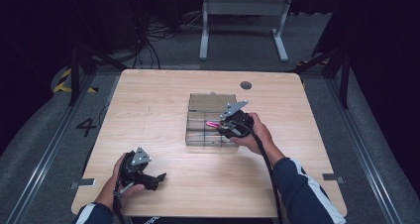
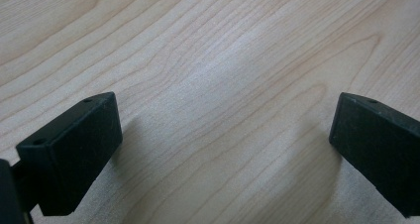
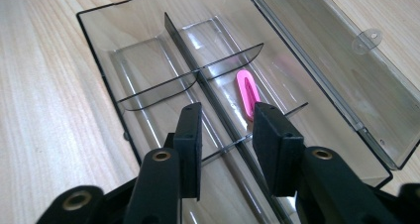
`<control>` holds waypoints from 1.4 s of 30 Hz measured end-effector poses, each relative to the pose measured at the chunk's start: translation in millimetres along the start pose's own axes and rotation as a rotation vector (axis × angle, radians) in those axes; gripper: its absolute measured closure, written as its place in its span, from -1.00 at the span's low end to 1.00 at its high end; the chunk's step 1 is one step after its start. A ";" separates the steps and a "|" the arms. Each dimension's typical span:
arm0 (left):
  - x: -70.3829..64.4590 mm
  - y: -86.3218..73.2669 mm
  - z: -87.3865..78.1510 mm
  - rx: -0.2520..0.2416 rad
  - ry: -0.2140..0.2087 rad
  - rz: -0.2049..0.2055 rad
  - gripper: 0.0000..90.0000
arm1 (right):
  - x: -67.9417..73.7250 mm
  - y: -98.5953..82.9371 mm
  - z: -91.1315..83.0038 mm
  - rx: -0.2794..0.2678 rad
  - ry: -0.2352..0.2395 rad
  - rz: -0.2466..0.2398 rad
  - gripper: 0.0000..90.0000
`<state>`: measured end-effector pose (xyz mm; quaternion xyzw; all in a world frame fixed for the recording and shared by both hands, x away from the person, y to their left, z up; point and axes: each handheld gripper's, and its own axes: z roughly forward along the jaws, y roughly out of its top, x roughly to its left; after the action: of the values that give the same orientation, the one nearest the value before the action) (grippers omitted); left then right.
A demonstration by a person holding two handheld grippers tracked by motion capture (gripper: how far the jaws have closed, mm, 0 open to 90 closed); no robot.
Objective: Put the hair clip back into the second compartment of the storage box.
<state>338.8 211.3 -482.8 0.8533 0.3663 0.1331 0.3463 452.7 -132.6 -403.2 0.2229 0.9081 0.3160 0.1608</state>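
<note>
- Left hand-held gripper [image 1: 159, 177] lay low at the near left part of the surface [image 1: 148, 105], gripped by the person's left hand [image 1: 121, 179], with its grey three-cornered plate on top and its black jaws pointing right.
- Seen in its own view, the left hand-held gripper [image 2: 225, 130] had its jaws spread wide, with bare pale wood grain between them and nothing pinched.
- Well apart from it, toward the middle of the surface, stood a clear smoky plastic organiser box [image 1: 198, 135], its lid [image 1: 210, 102] folded back flat on the far side.
- Thin dividers [image 3: 208, 73] split the box into several compartments.
- A small pink oblong piece [image 3: 247, 92] lay flat on the floor of one compartment, on the side nearest the hinged lid [image 3: 337, 60]; in the high view it showed as a pink streak [image 1: 212, 124] just beside the right tool.
- Right hand-held gripper [image 1: 224, 128], held by the person's right hand [image 1: 255, 132], hovered over the right half of the box.
- In its own view the right hand-held gripper [image 3: 225, 120] had its jaws partly parted, straddling the long middle divider, pinching nothing; the pink piece lay just ahead of the right jaw's tip, and whether they touched could not be told.
</note>
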 end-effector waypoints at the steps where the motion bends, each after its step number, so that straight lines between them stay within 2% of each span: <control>1: 0.0 0.0 0.0 -0.001 0.000 0.000 -0.99 | 0.3 -1.3 -2.8 -0.006 -0.003 -0.002 0.39; 7: 0.0 0.0 0.0 0.000 0.000 0.000 -0.99 | 0.6 -5.1 -6.7 -0.007 0.001 -0.004 0.24; 10: 0.0 0.0 0.0 0.000 0.000 0.000 -0.99 | 1.6 -7.7 -8.8 0.006 -0.013 -0.007 0.13; 14: 0.0 0.0 0.0 -0.001 0.000 0.000 -0.99 | 2.5 -9.1 -12.3 0.002 -0.009 -0.009 0.07; 15: 0.0 0.0 0.0 0.000 0.000 0.000 -0.99 | 3.9 -9.5 -15.1 0.004 -0.021 -0.016 0.02; 32: 0.0 0.0 0.0 0.000 0.000 0.000 -0.99 | 16.7 -20.7 -28.2 0.024 -0.029 -0.069 -0.13; 35: 0.0 0.0 0.0 0.000 0.000 0.000 -0.99 | 19.1 -23.2 -31.6 0.013 -0.030 -0.078 -0.15; 42: 0.0 0.0 0.0 0.000 0.000 0.000 -0.99 | 23.0 -31.6 -35.6 0.005 -0.039 -0.077 -0.25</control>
<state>338.8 211.2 -482.8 0.8533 0.3663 0.1331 0.3464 408.2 -160.9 -400.4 0.1945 0.9134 0.3027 0.1901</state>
